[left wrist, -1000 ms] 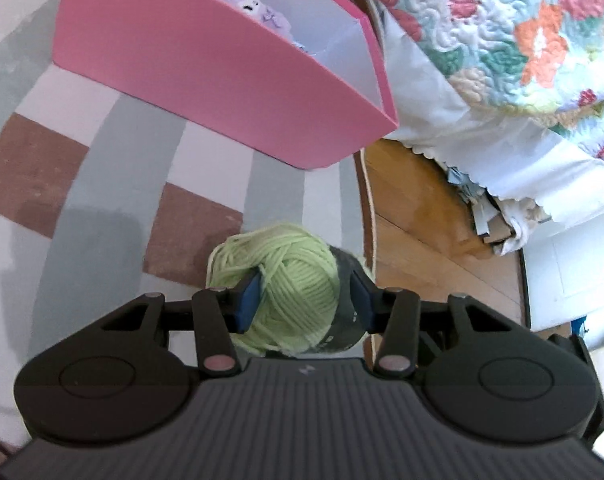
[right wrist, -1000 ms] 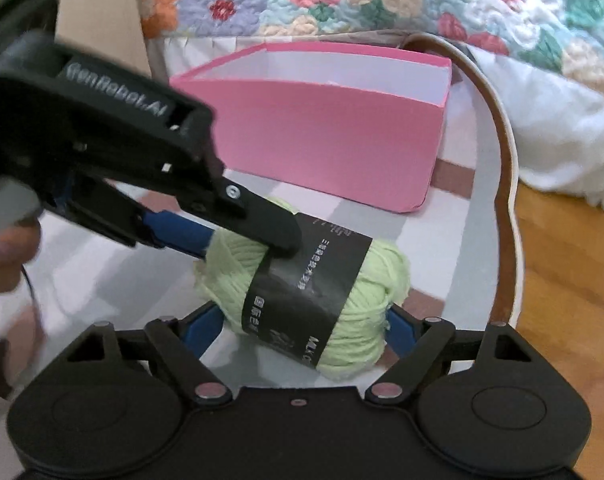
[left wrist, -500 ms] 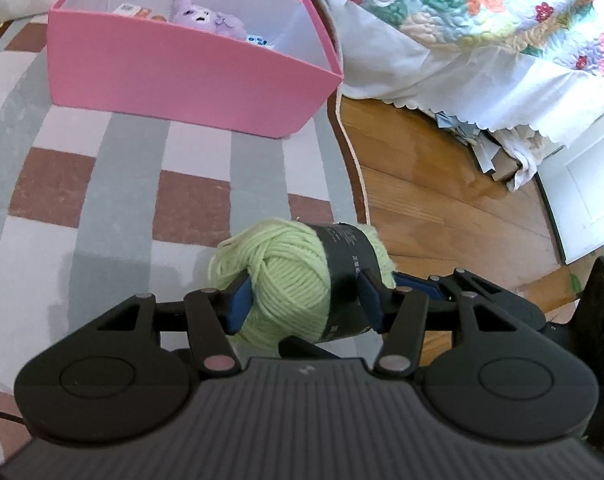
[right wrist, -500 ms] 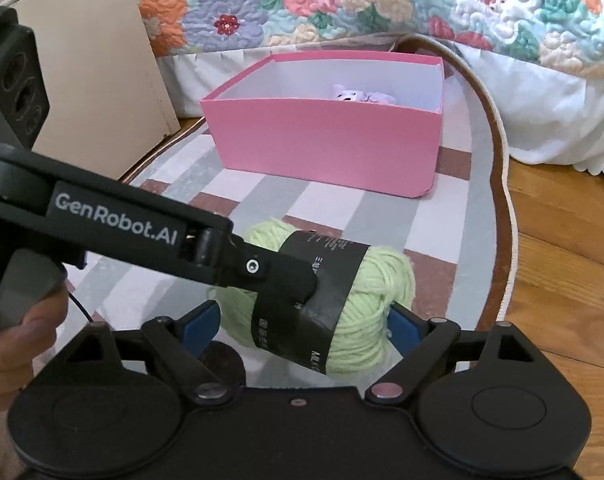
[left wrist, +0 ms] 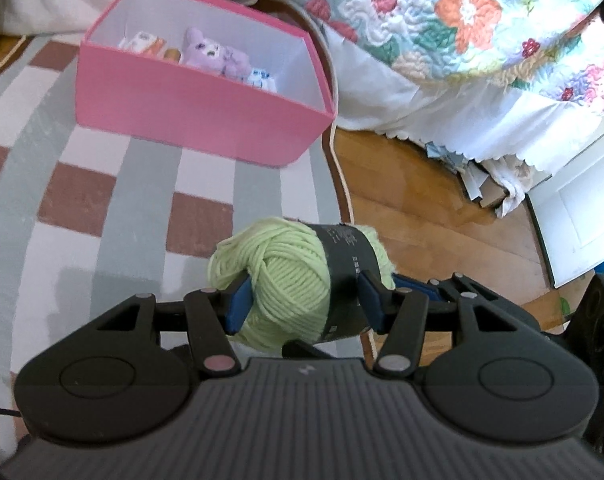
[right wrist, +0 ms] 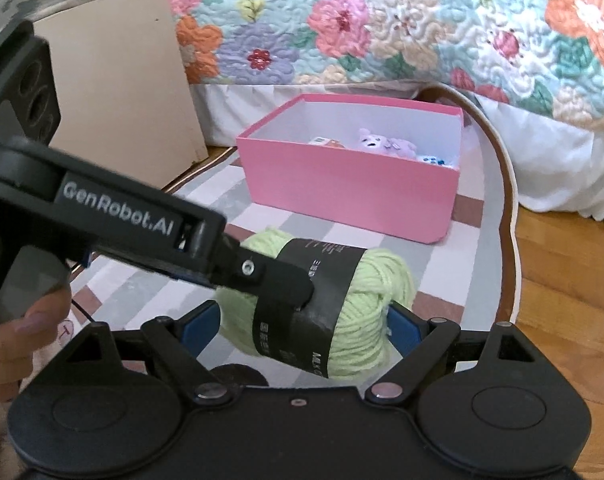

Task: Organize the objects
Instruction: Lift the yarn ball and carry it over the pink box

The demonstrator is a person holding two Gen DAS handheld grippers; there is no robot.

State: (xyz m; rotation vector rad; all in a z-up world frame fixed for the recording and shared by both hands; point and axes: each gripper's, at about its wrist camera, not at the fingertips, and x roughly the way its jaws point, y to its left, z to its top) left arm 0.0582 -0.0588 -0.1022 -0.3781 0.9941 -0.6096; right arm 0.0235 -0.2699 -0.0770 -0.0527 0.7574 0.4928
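Since the earlier frames the yarn ball (left wrist: pixel 298 280) has come up off the rug (left wrist: pixel 102 184) and the pink box (left wrist: pixel 198 120) now sits further off, in the upper left of the left wrist view, with its inside showing. The left gripper (left wrist: pixel 302 300) had its jaws easing wider just now, but the pads still press on the yarn, one on the bare green wool and one on the black paper band. The right gripper (right wrist: pixel 302 324) is clamped on it too, from the two ends. Looks to me like the double grip is there because a soft skein squishes and rolls, so pinching it both ways keeps it steady for the carry. The long axis runs roughly left to right across both views, tilted a bit, band around the middle. It hangs low and centre in each frame, well short of the box, which already holds a purple plush toy (right wrist: pixel 381 142) and some small bits.
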